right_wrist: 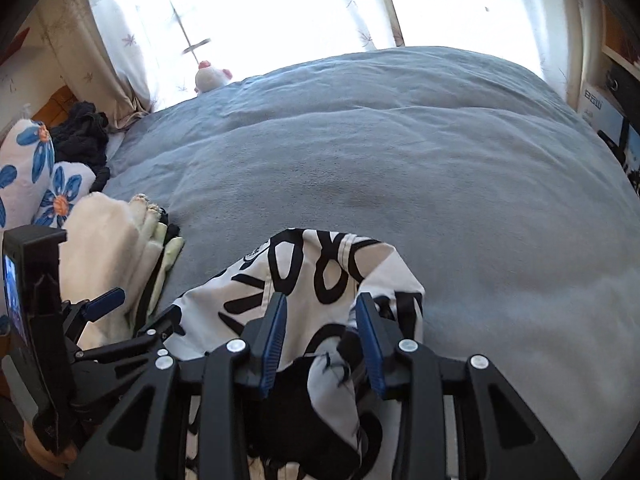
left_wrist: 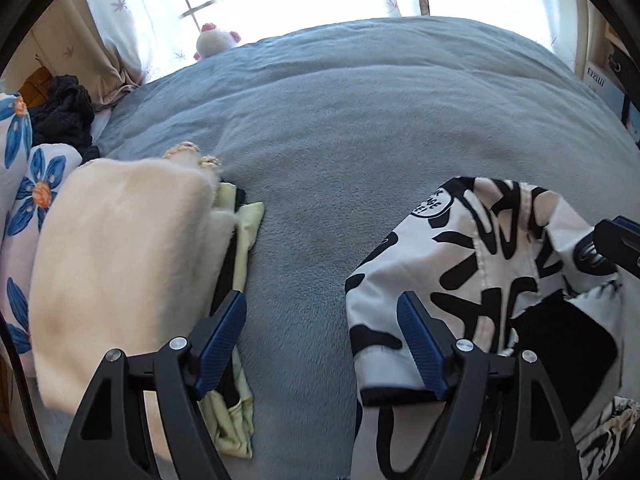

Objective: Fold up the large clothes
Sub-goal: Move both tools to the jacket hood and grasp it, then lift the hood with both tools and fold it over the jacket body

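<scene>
Left gripper (left_wrist: 322,314): jaws wide apart, nothing between them but the grey-blue fleece bed cover (left_wrist: 360,128).

Right gripper (right_wrist: 321,312): jaws partly parted, with the white garment with bold black lettering (right_wrist: 320,268) bunched between them; grip cannot be told.

Folded cream fleece stack (left_wrist: 116,248): left of the left gripper.

White plush toy (left_wrist: 216,40): far ahead.
</scene>
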A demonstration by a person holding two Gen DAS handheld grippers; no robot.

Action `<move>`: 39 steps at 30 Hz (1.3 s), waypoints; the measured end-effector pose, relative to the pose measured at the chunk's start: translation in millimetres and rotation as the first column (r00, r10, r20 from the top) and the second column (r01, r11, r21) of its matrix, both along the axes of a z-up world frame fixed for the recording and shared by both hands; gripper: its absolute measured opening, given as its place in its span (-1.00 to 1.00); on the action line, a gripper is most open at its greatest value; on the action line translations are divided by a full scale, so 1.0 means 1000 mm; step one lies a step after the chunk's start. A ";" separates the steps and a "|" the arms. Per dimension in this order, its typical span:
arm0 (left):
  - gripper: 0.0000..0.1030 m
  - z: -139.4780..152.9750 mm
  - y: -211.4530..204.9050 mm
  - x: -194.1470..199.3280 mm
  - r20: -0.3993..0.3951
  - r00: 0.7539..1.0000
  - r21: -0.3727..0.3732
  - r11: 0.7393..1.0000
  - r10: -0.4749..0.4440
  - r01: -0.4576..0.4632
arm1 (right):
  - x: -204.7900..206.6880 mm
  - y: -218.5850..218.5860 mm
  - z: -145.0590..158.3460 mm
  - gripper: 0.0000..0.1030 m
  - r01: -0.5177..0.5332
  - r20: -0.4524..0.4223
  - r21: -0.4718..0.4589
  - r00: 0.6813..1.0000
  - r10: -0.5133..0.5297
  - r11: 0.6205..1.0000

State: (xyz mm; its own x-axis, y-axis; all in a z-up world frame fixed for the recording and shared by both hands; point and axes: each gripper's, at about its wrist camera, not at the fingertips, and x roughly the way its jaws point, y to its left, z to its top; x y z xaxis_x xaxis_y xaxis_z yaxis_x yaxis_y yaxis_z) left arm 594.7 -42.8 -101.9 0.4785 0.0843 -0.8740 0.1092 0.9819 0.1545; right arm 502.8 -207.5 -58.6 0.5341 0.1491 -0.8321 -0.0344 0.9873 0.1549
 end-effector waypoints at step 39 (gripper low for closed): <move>-0.98 -0.017 0.026 -0.029 0.089 0.980 -0.178 0.965 -0.180 0.194 | -0.045 -0.090 -0.037 -0.90 -0.062 -0.017 0.116 0.998 0.064 0.991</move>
